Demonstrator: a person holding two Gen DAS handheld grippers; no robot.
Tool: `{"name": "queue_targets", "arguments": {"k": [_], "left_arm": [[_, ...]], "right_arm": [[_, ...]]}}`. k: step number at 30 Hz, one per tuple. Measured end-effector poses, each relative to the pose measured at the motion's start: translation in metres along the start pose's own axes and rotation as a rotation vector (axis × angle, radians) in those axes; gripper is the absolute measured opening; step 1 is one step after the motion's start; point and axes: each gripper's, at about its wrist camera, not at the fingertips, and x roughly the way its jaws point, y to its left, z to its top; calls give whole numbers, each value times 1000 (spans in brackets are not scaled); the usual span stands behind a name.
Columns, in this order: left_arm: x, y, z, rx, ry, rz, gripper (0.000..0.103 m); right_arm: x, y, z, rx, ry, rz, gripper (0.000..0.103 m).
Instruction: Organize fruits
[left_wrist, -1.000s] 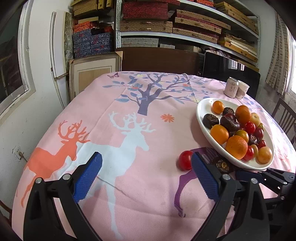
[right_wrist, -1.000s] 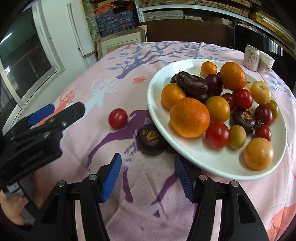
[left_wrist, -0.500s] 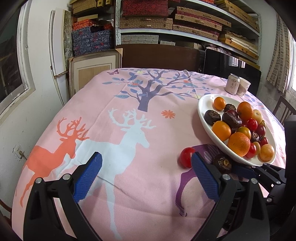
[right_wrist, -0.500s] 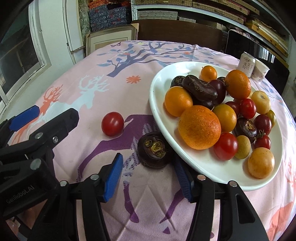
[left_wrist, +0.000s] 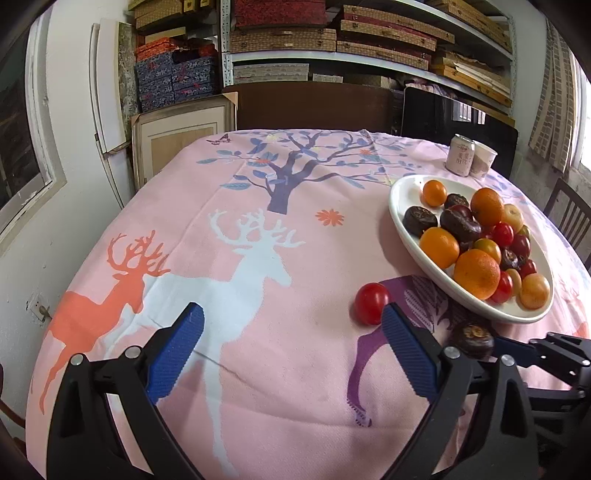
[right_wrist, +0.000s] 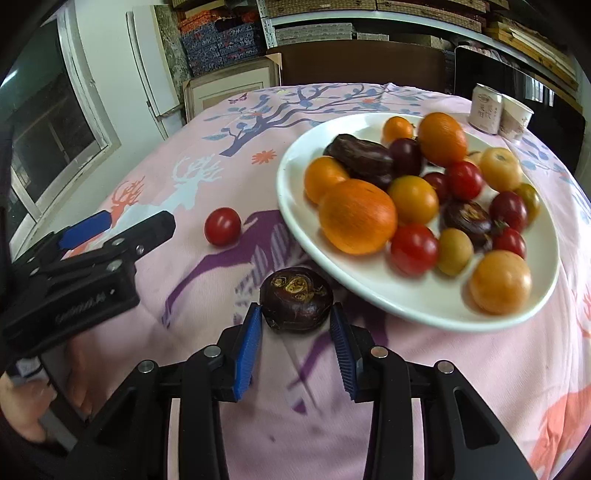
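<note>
A white oval plate (right_wrist: 295, 221) (left_wrist: 402, 221) holds several oranges, red tomatoes and dark water chestnuts. A loose dark chestnut (right_wrist: 295, 300) (left_wrist: 471, 338) lies on the pink cloth just in front of the plate. My right gripper (right_wrist: 295, 325) has its blue pads on both sides of this chestnut, touching or nearly touching it. A loose red tomato (right_wrist: 222, 226) (left_wrist: 371, 302) lies to its left. My left gripper (left_wrist: 291, 347) is open and empty, its right finger just before the tomato.
A can (left_wrist: 460, 154) and a paper cup (left_wrist: 483, 158) stand behind the plate at the table's far right. A dark chair (left_wrist: 569, 218) stands at the right edge. Shelves with boxes fill the back wall. The pink deer-print cloth (left_wrist: 221, 258) covers the table.
My right gripper has moved forward and narrowed its jaws around the loose dark chestnut. The left gripper has barely moved and stays open.
</note>
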Motion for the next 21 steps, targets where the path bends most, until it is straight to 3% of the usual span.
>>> {"name": "queue_targets", "arguments": {"k": [4,9,14,19,21], "left_arm": [[2,-7,-1,29,12,0,95],[13,-22,0,73,63,-19,95],[23,-42,4,127,82,-5,95],[35,-54,7,150,123,-29,94],[40,-59,6,172,149,-48,80]], "right_arm": [[-26,-20,-14,-14,-40,-22,37],[-62,-45,-30,-79,-128,-148,36],[-56,-70,-33,-9,-64,-100,34],[-57,-69,-37,-24,-65,-85,36],[-56,-68,-38,-19,-63,-79,39]]}}
